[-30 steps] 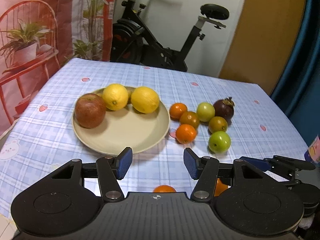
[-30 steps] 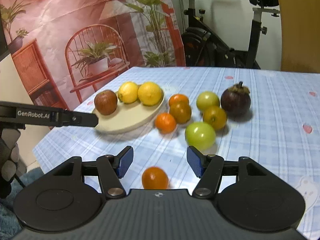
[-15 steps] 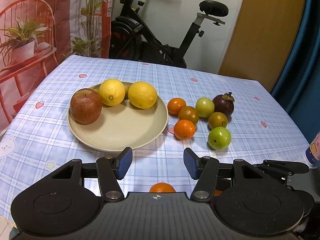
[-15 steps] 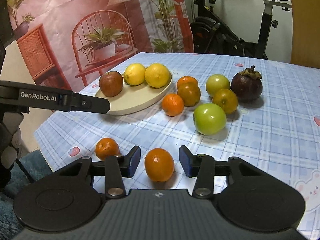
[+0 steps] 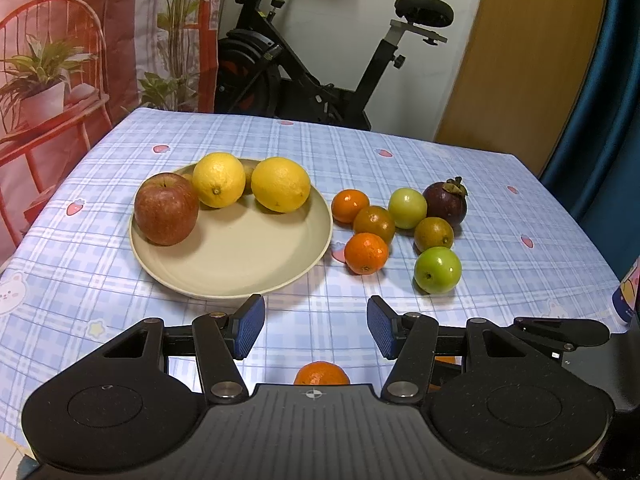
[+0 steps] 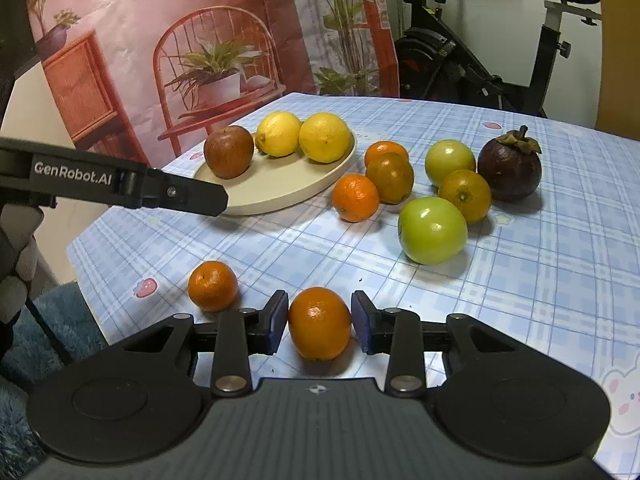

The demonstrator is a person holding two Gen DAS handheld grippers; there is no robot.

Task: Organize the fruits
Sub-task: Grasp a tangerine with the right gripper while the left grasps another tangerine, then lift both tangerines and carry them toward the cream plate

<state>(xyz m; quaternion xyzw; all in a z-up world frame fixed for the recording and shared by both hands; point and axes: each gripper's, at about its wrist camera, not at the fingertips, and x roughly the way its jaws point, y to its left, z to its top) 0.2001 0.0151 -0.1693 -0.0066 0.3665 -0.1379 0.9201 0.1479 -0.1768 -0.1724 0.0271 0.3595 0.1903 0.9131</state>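
Note:
My right gripper (image 6: pixel 320 322) has its jaws closing on an orange (image 6: pixel 319 326) that rests on the tablecloth; both blue pads touch its sides. A second orange (image 6: pixel 213 286) lies just to its left, and shows under my left gripper (image 5: pixel 316 320) as an orange (image 5: pixel 321 374). My left gripper stands open above the cloth with nothing between its fingers. The beige plate (image 5: pixel 240 256) ahead holds a red apple (image 5: pixel 166 209) and two lemons (image 5: pixel 219 179). To the plate's right lie several small oranges (image 5: pixel 366 253), green fruits (image 5: pixel 437 264) and a mangosteen (image 5: pixel 445 203).
The table wears a blue checked cloth (image 5: pixel 500 240), and its near edge is close below both grippers. An exercise bike (image 5: pixel 320 60) stands behind the table. A printed backdrop (image 6: pixel 180 60) hangs at the left. My left gripper's body (image 6: pixel 120 184) crosses the right wrist view.
The right gripper's jaws have come together from wide apart onto the orange, which now sits farther in between them. The left gripper has stayed put and open.

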